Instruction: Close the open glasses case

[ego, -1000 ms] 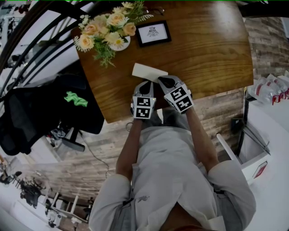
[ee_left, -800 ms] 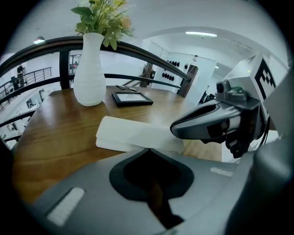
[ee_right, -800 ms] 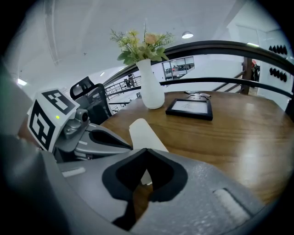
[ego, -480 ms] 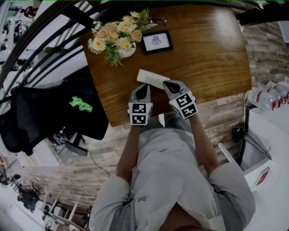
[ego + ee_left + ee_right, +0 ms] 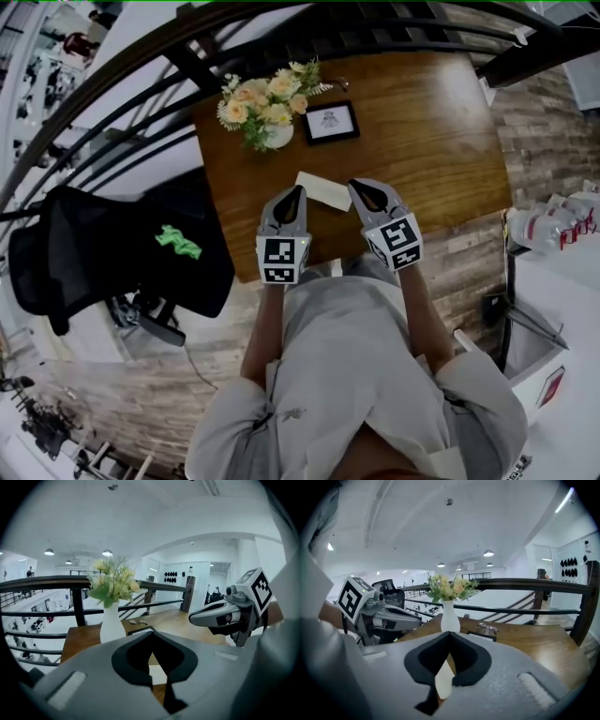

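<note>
In front of you is a brown wood table [image 5: 441,141] by a black railing [image 5: 525,581]. A black chair [image 5: 75,253] is on your left. Round lights [image 5: 488,553] shine above.

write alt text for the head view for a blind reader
Seen from above, a person holds the left gripper and right gripper, fingers together, flanking a pale glasses case on a wooden table. Beyond it stand a vase of flowers and a framed picture.

Left gripper [image 5: 291,193], right gripper [image 5: 362,187] side by side, jaws together, empty.
</note>
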